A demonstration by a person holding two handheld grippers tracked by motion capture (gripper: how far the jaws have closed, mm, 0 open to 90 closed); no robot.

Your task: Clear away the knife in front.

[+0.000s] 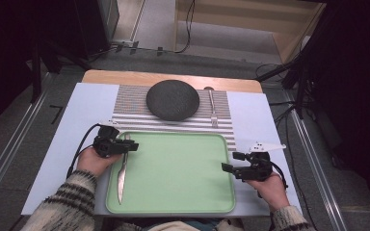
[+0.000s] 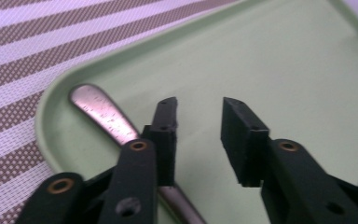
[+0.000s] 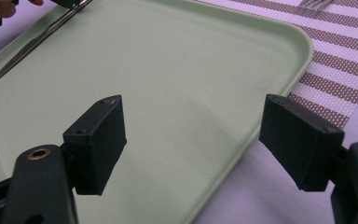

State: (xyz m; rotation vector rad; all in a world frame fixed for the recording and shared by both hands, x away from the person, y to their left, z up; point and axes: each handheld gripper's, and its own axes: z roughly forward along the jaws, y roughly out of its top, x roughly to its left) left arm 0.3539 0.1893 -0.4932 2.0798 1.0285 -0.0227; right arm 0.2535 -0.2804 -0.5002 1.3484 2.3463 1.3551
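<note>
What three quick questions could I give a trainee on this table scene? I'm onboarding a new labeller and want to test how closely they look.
1. True or false: the knife lies inside the green tray.
2. Which item rests on the striped placemat to the right of the dark round plate? A) spoon B) fork C) cup
3. Are the jaws of the left gripper pressing on the knife's handle?

Key
1. True; it lies along the tray's left side.
2. B, the fork.
3. No; the jaws stand apart, and the handle passes under one of them. The right gripper is open too, over the tray's right edge.
</note>
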